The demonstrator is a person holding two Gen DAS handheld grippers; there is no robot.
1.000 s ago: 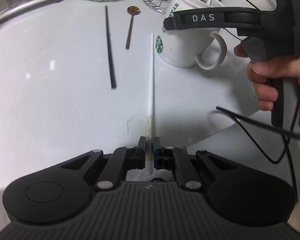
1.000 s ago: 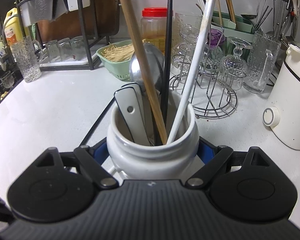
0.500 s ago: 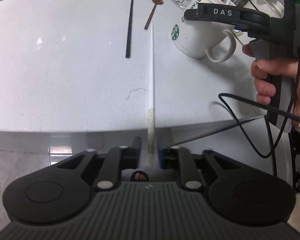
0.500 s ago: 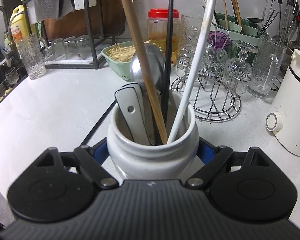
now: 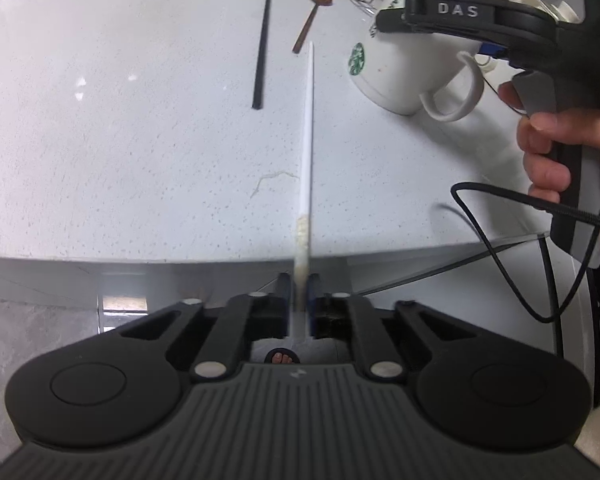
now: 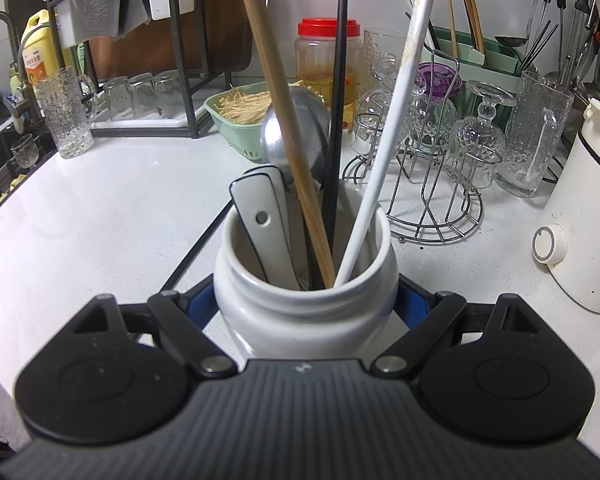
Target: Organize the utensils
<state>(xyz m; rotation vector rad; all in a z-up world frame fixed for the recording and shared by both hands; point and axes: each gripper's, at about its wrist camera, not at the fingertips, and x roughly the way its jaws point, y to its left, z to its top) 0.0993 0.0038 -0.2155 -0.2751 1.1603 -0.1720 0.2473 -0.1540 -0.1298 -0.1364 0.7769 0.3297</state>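
White chopstick [image 5: 307, 128] is pinched as the left gripper's [image 5: 299, 292] jaws close on it, right gripper [image 6: 306, 300] clamps the mug [image 6: 306, 312], next lift and drop it in.

Two black hand-held grippers, each seen from its own wrist camera

The left gripper [image 5: 298, 300] is shown with a dark grey ribbed housing, flanked by two round black discs, and four black linkage bars are pinned by silver screws; a blue pad is glimpsed on one finger. The same build is seen on the right gripper [image 6: 306, 304], where blue pads [image 6: 410, 300] are mounted inside the black fingers. From the left view, the right gripper's black body is marked "DAS" in white letters, a grey trigger is fitted to its handle, a green light is lit near its top, and a black cable [image 5: 512, 240] is looped beneath the right hand [image 5: 560, 152].
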